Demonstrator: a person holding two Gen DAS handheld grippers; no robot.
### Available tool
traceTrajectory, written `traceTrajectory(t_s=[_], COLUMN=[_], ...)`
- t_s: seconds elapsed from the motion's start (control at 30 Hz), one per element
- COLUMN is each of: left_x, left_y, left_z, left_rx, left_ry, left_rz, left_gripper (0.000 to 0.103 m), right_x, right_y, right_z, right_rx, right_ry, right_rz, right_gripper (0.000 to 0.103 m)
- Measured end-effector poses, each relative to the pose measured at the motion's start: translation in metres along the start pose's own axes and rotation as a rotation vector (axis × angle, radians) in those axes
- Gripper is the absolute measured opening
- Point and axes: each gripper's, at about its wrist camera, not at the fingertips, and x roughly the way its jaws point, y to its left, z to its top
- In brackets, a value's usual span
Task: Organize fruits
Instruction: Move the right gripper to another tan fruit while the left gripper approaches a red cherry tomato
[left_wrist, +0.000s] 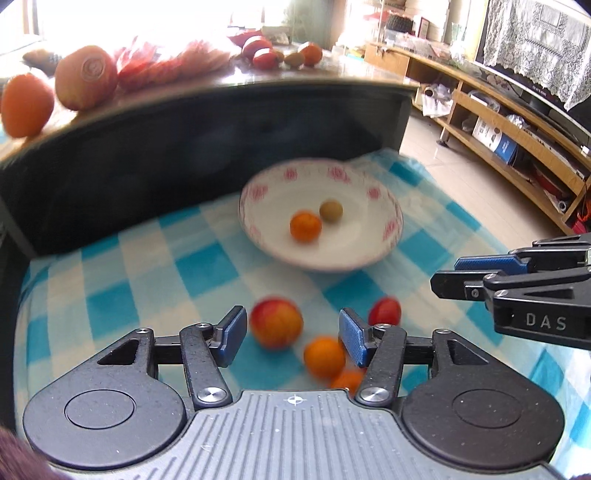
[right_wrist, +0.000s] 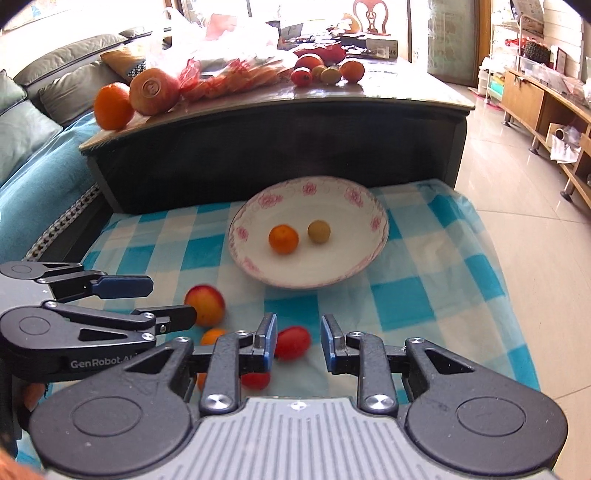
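A white bowl with pink flowers (left_wrist: 384, 236) (right_wrist: 365, 254) rests on the blue checked cloth (left_wrist: 155, 280) (right_wrist: 413, 306) and holds a small orange (left_wrist: 305, 226) (right_wrist: 283, 239) and a tan round fruit (left_wrist: 331, 210) (right_wrist: 318, 231). In front of the bowl lie a red-yellow apple (left_wrist: 276, 323) (right_wrist: 205, 305), an orange (left_wrist: 324, 357) (right_wrist: 213, 336) and a red oblong fruit (left_wrist: 385, 311) (right_wrist: 292, 342). My left gripper (left_wrist: 293, 338) (right_wrist: 168, 302) is open above the apple and orange. My right gripper (right_wrist: 298, 342) (left_wrist: 448, 275) is open, the red fruit just beyond its left finger.
A dark low table (left_wrist: 207, 147) (right_wrist: 280, 140) behind the bowl carries an orange (right_wrist: 112, 106), a large reddish fruit (right_wrist: 154, 91), red net bags and more fruit. A sofa (right_wrist: 33, 122) stands at the left, a wooden shelf unit (left_wrist: 517, 125) at the right over tiled floor.
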Motion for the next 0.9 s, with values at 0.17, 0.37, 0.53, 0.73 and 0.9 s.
traceTrajectory(t_s=[0.17,0.37,0.53,0.73,0.9], left_x=[-0.003,-0.009,-0.008,-0.003,0.005], left_y=[0.001,0.001,0.0,-0.002,-0.004], left_z=[-0.021,-0.045,-0.06,-0.068,-0.071], left_rx=[-0.002,-0.018,-0.024,-0.016,-0.01], left_ry=[0.039,0.07,0.096,0.114,0.123], left_rz=[0.002,-0.004,-0.002,0.013,0.03], left_gripper=[0.064,0.065,0.067,0.068,0.068], right_x=[-0.003,-0.004,-0.006,-0.014,-0.012], right_y=[0.011,0.019,0.022,0.016,0.011], right_z=[-0.021,-0.04,-0.052,-0.055,-0.056], right_rx=[-0.017,-0.021,-0.028,0.004,0.009], right_ry=[0.042,0.086,0.113,0.107,0.113], right_rz=[0.017,0.028,0.032,0.023,0.025], right_gripper=[0.034,0.035,0.037,0.04,0.04])
